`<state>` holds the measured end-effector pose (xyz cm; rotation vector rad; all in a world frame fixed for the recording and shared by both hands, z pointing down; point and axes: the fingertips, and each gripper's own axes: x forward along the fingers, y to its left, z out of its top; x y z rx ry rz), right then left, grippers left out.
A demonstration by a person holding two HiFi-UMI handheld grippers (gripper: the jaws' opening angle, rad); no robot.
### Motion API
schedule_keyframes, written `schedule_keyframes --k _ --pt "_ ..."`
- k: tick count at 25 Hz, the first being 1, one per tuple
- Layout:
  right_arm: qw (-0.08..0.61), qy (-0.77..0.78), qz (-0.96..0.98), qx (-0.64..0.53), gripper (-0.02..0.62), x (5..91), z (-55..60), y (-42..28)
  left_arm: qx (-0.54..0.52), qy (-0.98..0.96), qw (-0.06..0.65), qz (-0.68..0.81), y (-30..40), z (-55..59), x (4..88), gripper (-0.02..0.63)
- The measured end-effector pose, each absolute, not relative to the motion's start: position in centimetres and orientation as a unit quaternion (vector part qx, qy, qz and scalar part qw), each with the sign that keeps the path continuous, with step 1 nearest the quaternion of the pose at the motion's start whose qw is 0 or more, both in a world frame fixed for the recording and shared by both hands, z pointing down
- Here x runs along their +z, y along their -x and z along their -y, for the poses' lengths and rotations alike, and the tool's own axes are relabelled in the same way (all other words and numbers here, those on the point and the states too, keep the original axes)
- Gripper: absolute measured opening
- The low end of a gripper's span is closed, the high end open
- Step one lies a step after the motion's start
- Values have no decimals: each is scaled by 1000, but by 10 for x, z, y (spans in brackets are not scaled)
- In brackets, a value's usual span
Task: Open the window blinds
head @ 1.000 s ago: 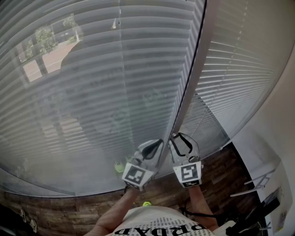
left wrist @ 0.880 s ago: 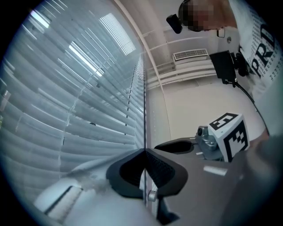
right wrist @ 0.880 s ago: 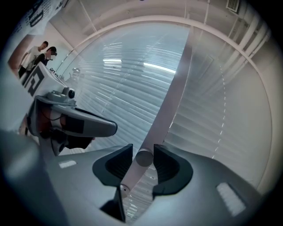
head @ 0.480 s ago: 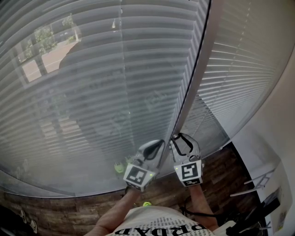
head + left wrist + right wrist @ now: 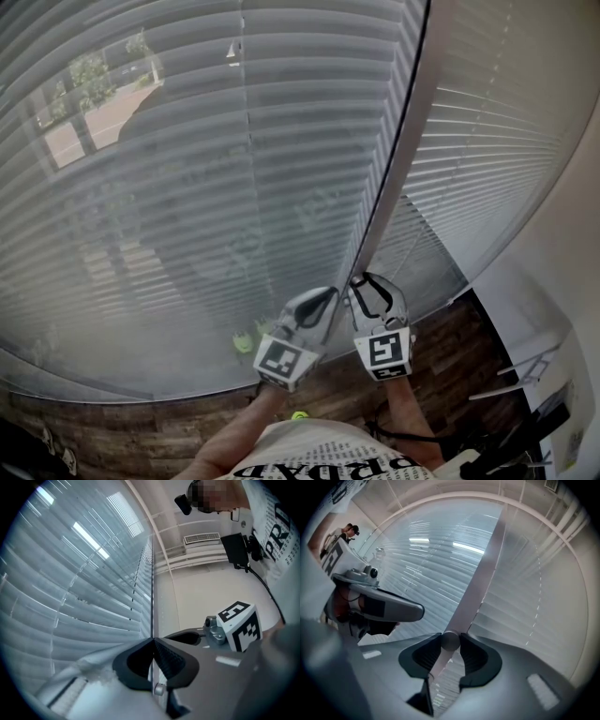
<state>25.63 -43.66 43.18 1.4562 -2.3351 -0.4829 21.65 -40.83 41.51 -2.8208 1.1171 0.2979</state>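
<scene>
The person's printed shirt [image 5: 328, 464] is being cut off by the head view's bottom edge. Just beyond it, the left gripper [image 5: 314, 302] is pressing its 2 jaws together on a thin cord [image 5: 152, 597], which only the left gripper view is showing clearly. Beside it, the right gripper [image 5: 367, 286] is pinching the pale wand [image 5: 480, 581] near its round end. Both cord and wand are hanging in front of the blinds [image 5: 187, 187], whose slats are blurring the trees [image 5: 89, 80] outside.

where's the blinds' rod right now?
The rod is clamped in the right tool, rising between the two blinds; in the head view it runs right of centre, beside the thin cord held by the left tool.
</scene>
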Motion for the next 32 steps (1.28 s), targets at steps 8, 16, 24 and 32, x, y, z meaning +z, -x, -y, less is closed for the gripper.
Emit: schedule_keyframes --k 8,16,24,32 --pt "158 -518 827 -152 130 432 437 -257 94 926 37 -364 -216 409 419 -6" --pt "128 -525 834 -113 130 431 438 -258 88 927 39 -364 -213 409 423 -6" --pt "89 -531 840 -66 130 431 439 -262 83 926 39 -365 -209 408 426 -6" --pt "54 -533 844 -23 130 431 440 -263 84 926 30 -366 -207 407 423 -6"
